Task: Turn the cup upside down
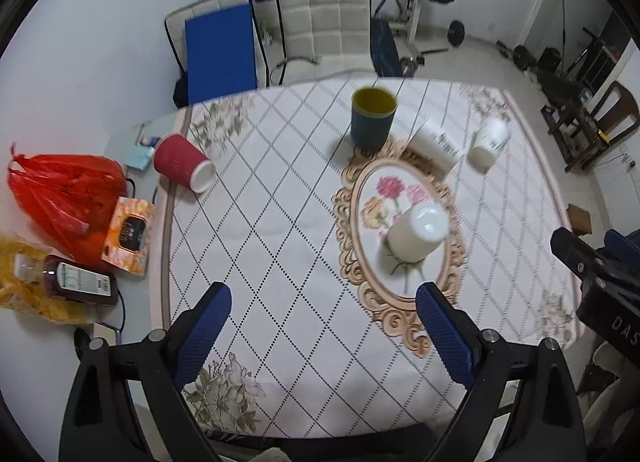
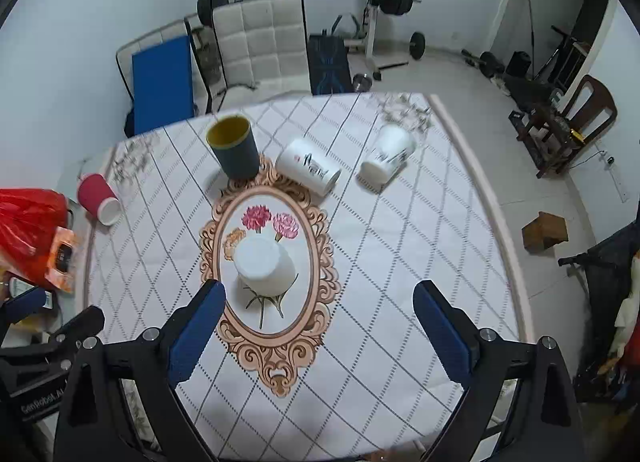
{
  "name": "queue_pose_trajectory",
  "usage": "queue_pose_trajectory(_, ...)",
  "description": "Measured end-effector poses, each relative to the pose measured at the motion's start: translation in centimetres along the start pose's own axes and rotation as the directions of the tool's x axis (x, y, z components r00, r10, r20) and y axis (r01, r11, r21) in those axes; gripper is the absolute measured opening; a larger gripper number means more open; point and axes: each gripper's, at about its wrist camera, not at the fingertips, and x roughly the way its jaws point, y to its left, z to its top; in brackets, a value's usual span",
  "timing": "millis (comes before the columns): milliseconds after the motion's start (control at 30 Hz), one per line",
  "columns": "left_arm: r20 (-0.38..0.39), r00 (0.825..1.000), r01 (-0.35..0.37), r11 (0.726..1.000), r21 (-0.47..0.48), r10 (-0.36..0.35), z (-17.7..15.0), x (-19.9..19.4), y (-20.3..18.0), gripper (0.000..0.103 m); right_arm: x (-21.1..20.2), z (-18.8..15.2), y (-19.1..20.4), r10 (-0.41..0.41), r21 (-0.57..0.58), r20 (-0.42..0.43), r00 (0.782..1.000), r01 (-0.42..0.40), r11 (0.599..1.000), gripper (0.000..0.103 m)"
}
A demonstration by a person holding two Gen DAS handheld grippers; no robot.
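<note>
Several cups are on the patterned tablecloth (image 1: 280,222). A dark blue cup with a yellow inside (image 1: 372,118) (image 2: 234,146) stands upright at the far side. A plain white cup (image 1: 418,232) (image 2: 264,262) stands upside down on the oval flower print. Two white printed cups (image 2: 310,170) (image 2: 388,154) lie on their sides at the far right. A red cup (image 1: 184,168) (image 2: 98,198) lies on its side at the left edge. My left gripper (image 1: 324,326) is open and empty above the near table. My right gripper (image 2: 320,322) is open and empty, just short of the white cup.
A red plastic bag (image 1: 60,198), an orange packet (image 1: 128,234), a sauce bottle (image 1: 76,280) and a yellow snack bag lie left of the cloth. White chairs (image 1: 324,22), a blue board and weight equipment stand behind the table. A wooden box (image 2: 546,230) sits on the floor to the right.
</note>
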Motion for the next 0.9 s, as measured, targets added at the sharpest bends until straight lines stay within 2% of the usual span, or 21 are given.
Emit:
queue_pose_trajectory(233, 0.078, 0.997, 0.000, 1.000, 0.007, 0.000, -1.6, -7.2, -2.0, 0.094, -9.6, -1.4, -2.5, 0.015, -0.012, 0.101, 0.995, -0.014, 1.000, 0.100)
queue_pose_trajectory(500, 0.148, 0.989, -0.016, 1.000, -0.024, 0.019, -3.2, -14.3, -3.4, 0.094, -19.5, -3.3, -4.9, 0.009, -0.048, 0.214, 0.977, 0.001, 0.999, 0.101)
queue_pose_trajectory(700, 0.175, 0.984, -0.015, 0.998, -0.058, 0.025, -4.3, -17.1, -3.2, 0.094, -24.5, -4.7, -5.9, 0.012, -0.074, 0.261, 0.965, 0.008, 0.997, 0.101)
queue_pose_trajectory(900, 0.194, 0.980, -0.028, 0.996, -0.081, 0.043, -5.0, -18.4, -3.1, 0.094, -27.0, -5.1, -6.5, 0.040, -0.086, 0.266, 0.963, -0.017, 0.996, 0.101)
